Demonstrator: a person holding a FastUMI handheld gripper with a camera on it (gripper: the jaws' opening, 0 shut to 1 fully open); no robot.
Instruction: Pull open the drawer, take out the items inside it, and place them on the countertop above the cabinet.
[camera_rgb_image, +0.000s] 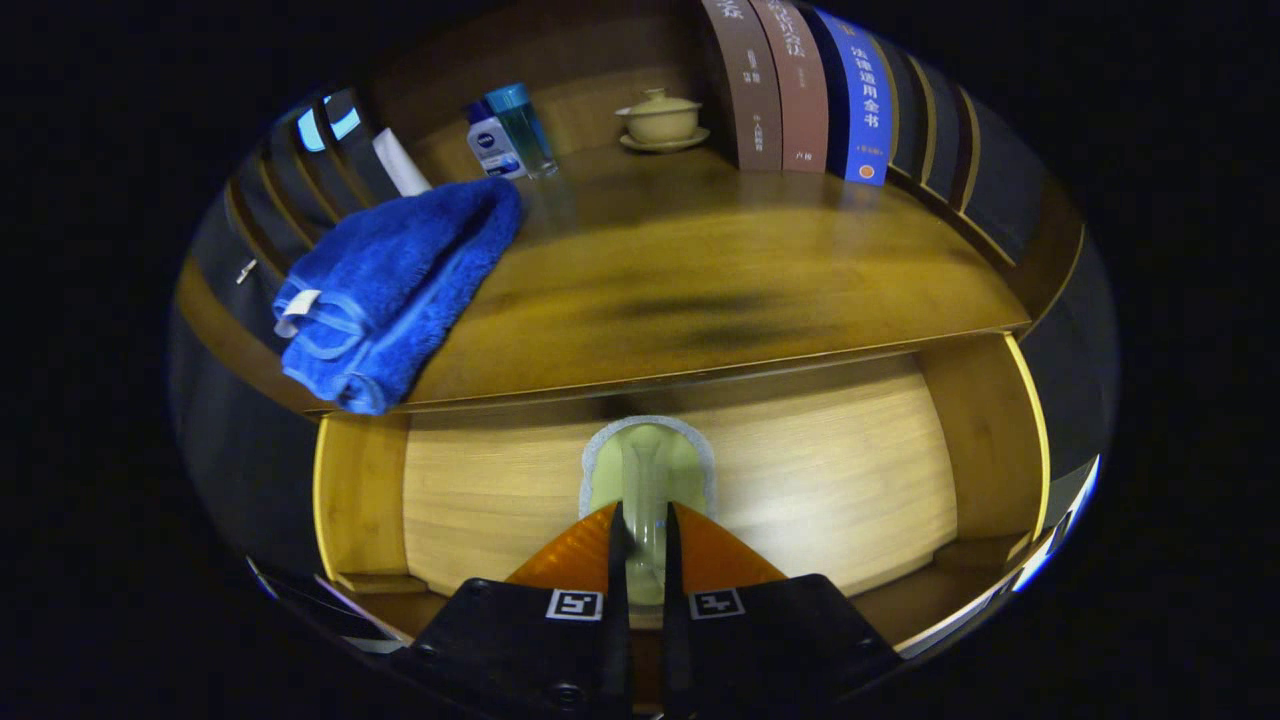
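Gripper view: pale green brush (645, 470) with a greyish-white rim clamped between the fingers (620, 545) of the gripper (642, 540), handle running down the narrow gap, head just ahead of the tips. Claw closed almost fully, both fingers pressing on the handle. Held over the open drawer (800, 480), pulled out from under the countertop (700, 280), light wooden bottom visible around the brush. Whether the brush touches the drawer bottom: cannot tell. On the countertop, off to the left at its front edge, a folded blue towel (390, 290), one corner overhanging. Farther back, a blue bottle (522, 128) beside a small white bottle (490, 145). Beyond, near the middle, a lidded cream cup on a saucer (660, 120). To the right, upright books (800, 85).
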